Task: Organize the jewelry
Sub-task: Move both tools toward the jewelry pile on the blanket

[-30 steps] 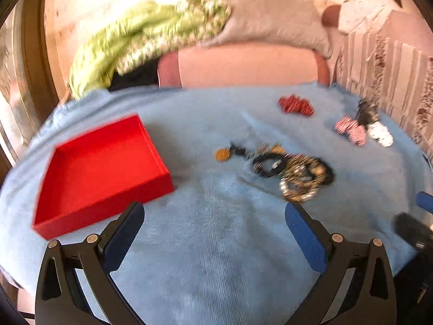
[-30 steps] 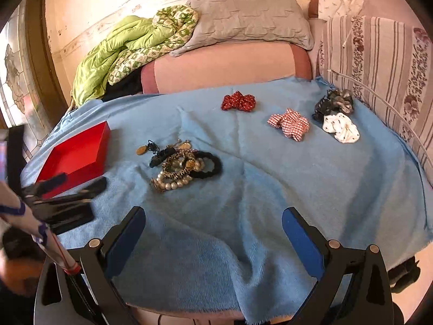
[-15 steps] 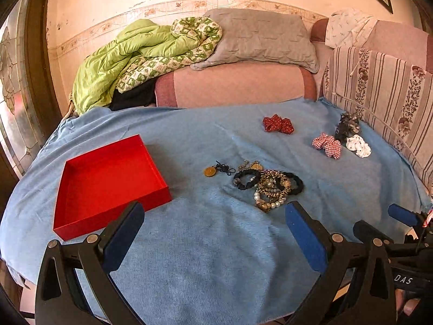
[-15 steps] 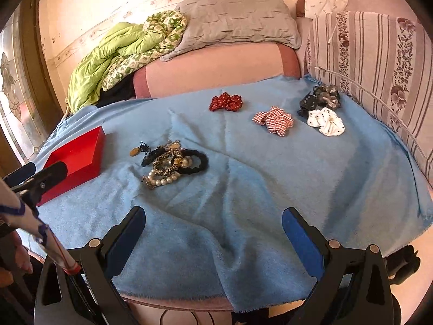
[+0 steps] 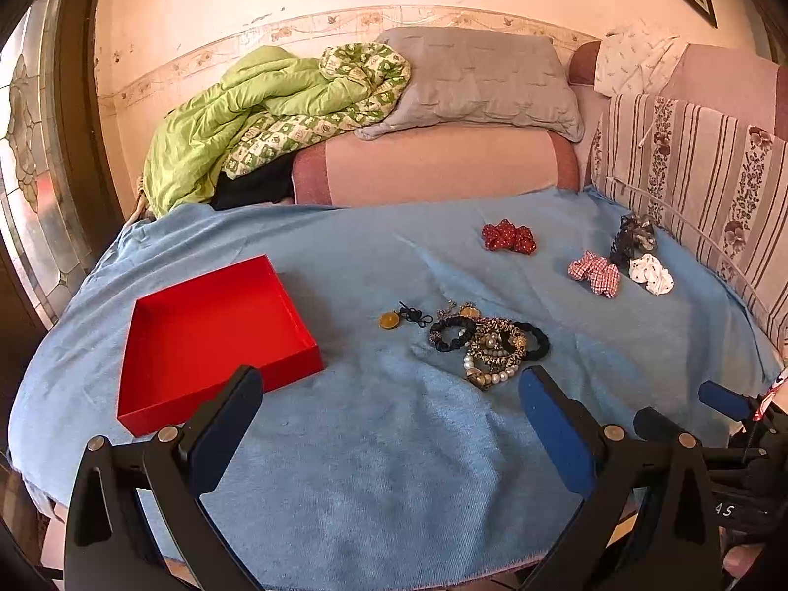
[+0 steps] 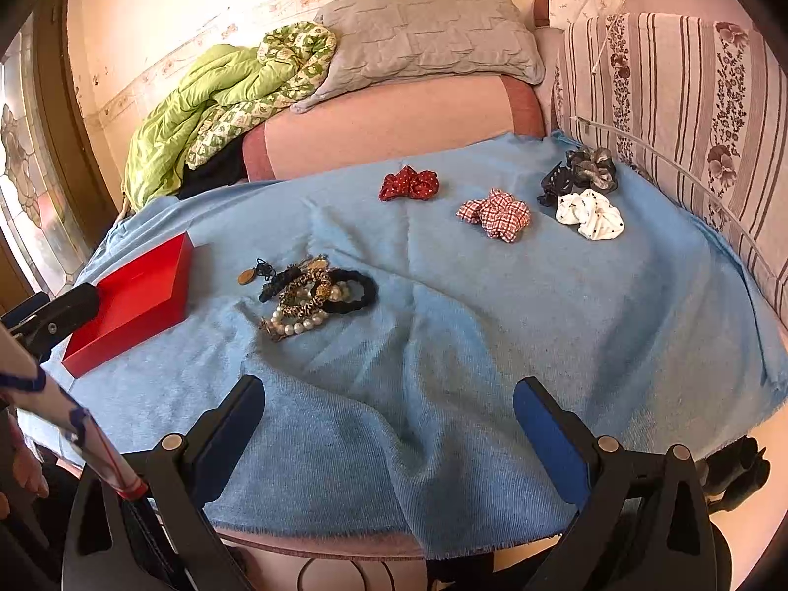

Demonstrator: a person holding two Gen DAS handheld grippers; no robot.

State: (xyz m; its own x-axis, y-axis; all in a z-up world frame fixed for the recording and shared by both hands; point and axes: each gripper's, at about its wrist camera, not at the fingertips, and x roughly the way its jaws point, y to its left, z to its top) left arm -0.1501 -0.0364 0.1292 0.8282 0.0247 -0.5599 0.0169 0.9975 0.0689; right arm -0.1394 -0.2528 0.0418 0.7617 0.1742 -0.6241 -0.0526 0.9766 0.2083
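Note:
A heap of jewelry (image 5: 487, 342) (image 6: 310, 293) lies mid-table on the blue cloth: pearl bracelet, leopard-print band, black hair ties, a round gold pendant (image 5: 388, 320) on a black cord. An empty red tray (image 5: 212, 335) (image 6: 133, 295) sits to its left. My left gripper (image 5: 391, 413) hangs open over the near cloth, short of the tray and heap. My right gripper (image 6: 389, 418) is open above the table's front edge, nothing between its fingers. In the left wrist view the right gripper (image 5: 689, 413) shows at the right edge.
Several scrunchies lie at the far right: red dotted (image 5: 508, 236), red plaid (image 5: 593, 273), white dotted (image 5: 651, 273), dark grey (image 5: 635, 236). A pink sofa back (image 5: 433, 167) with a green quilt and grey pillow borders the table behind. Striped cushions (image 6: 689, 113) stand at right.
Both grippers have pulled back and lifted, so the table looks farther away and the heap and tray smaller. Nothing on the cloth has moved. Both stay open.

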